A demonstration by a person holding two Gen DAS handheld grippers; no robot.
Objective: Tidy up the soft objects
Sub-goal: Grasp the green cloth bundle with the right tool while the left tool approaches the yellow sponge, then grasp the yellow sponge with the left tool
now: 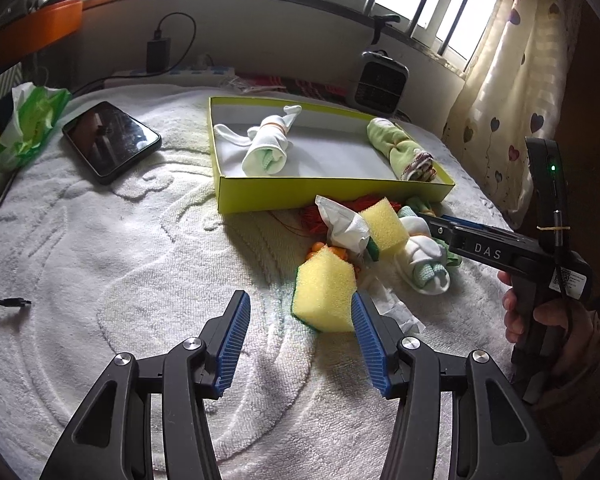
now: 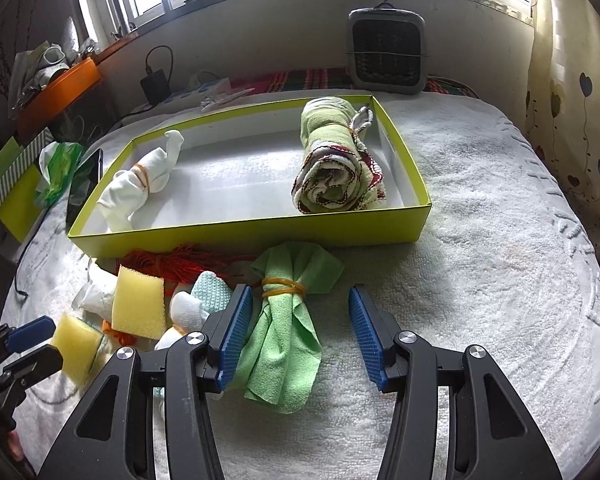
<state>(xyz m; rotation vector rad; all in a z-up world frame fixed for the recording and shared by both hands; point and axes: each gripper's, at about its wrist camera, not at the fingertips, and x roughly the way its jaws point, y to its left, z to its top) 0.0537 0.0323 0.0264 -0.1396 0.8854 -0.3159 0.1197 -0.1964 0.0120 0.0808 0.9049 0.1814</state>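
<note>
A yellow-green box (image 1: 332,193) (image 2: 244,234) holds a white cloth bundle (image 1: 266,145) (image 2: 138,188) and a rolled green towel (image 1: 404,148) (image 2: 336,164). A pile in front of it has two yellow sponges (image 1: 326,294) (image 1: 384,224), a white packet (image 1: 346,226), orange yarn (image 2: 180,262) and a white sock roll (image 1: 422,260). My left gripper (image 1: 300,338) is open, its right pad touching the near sponge (image 2: 76,346). My right gripper (image 2: 296,338) is open around a green cloth (image 2: 286,336) tied with a rubber band, its left pad against the cloth.
A phone (image 1: 110,140) and a green tissue pack (image 1: 28,124) lie at the left on the white towel-covered surface (image 1: 100,264). A small heater (image 2: 386,50) stands behind the box. A curtain (image 1: 512,92) hangs at the right. A cable end (image 1: 10,301) lies far left.
</note>
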